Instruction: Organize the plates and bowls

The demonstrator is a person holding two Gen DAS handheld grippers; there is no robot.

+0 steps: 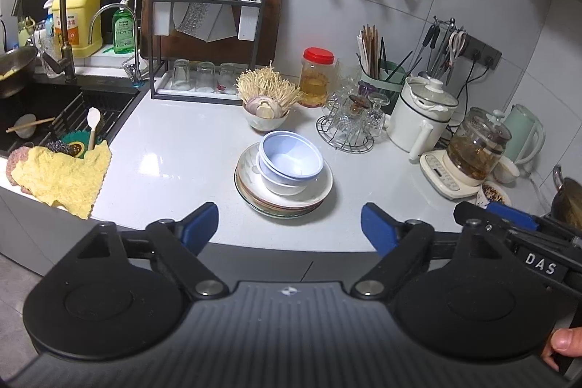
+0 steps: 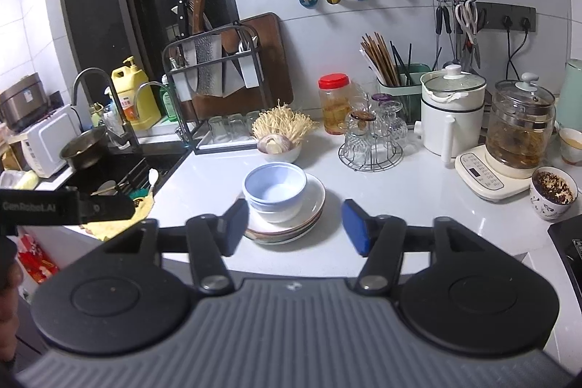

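Observation:
A stack of plates [image 1: 313,197] [image 2: 313,206] sits on the white counter, with nested bowls on top: a pale blue bowl [image 1: 291,157] [image 2: 274,186] inside a white one [image 1: 280,186]. My left gripper [image 1: 290,228] hovers open just short of the stack, nothing between its blue pads. My right gripper [image 2: 294,226] is open too, close in front of the plates, its left pad overlapping the stack's near edge in the picture. In the left wrist view the right gripper's fingers [image 1: 509,211] show at the right edge. No dish is held.
Behind the stack stands a bowl of mushrooms and onion [image 1: 267,113] [image 2: 280,142]. A glass rack [image 1: 351,124], a red-lidded jar [image 1: 317,77], kettles [image 1: 423,119] and a small spice bowl [image 2: 553,193] crowd the right. The sink [image 1: 54,122] and a yellow cloth [image 1: 65,177] lie left.

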